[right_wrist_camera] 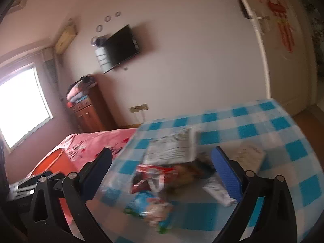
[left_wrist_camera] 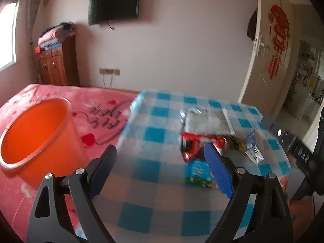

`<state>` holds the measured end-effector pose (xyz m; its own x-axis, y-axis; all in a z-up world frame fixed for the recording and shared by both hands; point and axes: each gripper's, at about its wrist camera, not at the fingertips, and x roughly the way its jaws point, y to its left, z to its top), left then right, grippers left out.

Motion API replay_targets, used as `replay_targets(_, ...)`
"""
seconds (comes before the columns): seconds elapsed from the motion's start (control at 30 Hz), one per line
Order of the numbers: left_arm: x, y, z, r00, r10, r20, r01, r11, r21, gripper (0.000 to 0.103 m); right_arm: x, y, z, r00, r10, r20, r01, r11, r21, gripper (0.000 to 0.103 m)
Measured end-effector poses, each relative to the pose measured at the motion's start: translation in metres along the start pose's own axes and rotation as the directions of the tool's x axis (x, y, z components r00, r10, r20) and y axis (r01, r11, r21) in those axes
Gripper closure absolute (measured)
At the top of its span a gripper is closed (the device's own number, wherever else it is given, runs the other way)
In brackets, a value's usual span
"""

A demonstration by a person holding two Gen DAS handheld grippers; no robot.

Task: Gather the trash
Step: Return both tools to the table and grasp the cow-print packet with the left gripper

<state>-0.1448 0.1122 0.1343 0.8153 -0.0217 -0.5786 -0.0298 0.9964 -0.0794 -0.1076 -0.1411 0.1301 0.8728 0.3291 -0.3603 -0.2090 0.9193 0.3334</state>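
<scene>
Several wrappers lie on a table with a blue-checked cloth [left_wrist_camera: 154, 135]: a silver packet [left_wrist_camera: 206, 121], a red wrapper [left_wrist_camera: 192, 143], a blue-green packet [left_wrist_camera: 197, 172] and a clear plastic piece [left_wrist_camera: 253, 149]. My left gripper [left_wrist_camera: 162, 154] is open and empty above the cloth, left of the pile. An orange bucket [left_wrist_camera: 38, 135] stands on the pink bed at the left. In the right wrist view my right gripper [right_wrist_camera: 162, 156] is open, with the silver packet [right_wrist_camera: 172, 147], red wrapper [right_wrist_camera: 154, 176] and blue-green packet [right_wrist_camera: 149, 204] between and below its fingers, untouched.
A pink bedspread [left_wrist_camera: 101, 109] adjoins the table's left edge. A wooden cabinet [left_wrist_camera: 54, 64] with folded clothes and a wall TV [left_wrist_camera: 113, 6] are behind. A door [left_wrist_camera: 269, 50] is at the right. The orange bucket also shows in the right wrist view [right_wrist_camera: 50, 164].
</scene>
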Motion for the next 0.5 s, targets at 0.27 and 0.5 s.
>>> replay_targets(0.27, 0.034, -0.039, -0.023, 0.989, -0.046, -0.141, 0.052, 0.998, 0.034, 0.014, -0.001, -0.07, 0.002, 0.997, -0.071, -0.041, 0.077, 0.983, 0.167, 0.006)
replay_targets(0.5, 0.071, -0.045, -0.047, 0.942, -0.134, -0.308, 0.094, 0.985, -0.142, 0.014, -0.002, -0.111, -0.001, 0.994, -0.075, -0.079, 0.092, 0.965, 0.246, 0.006)
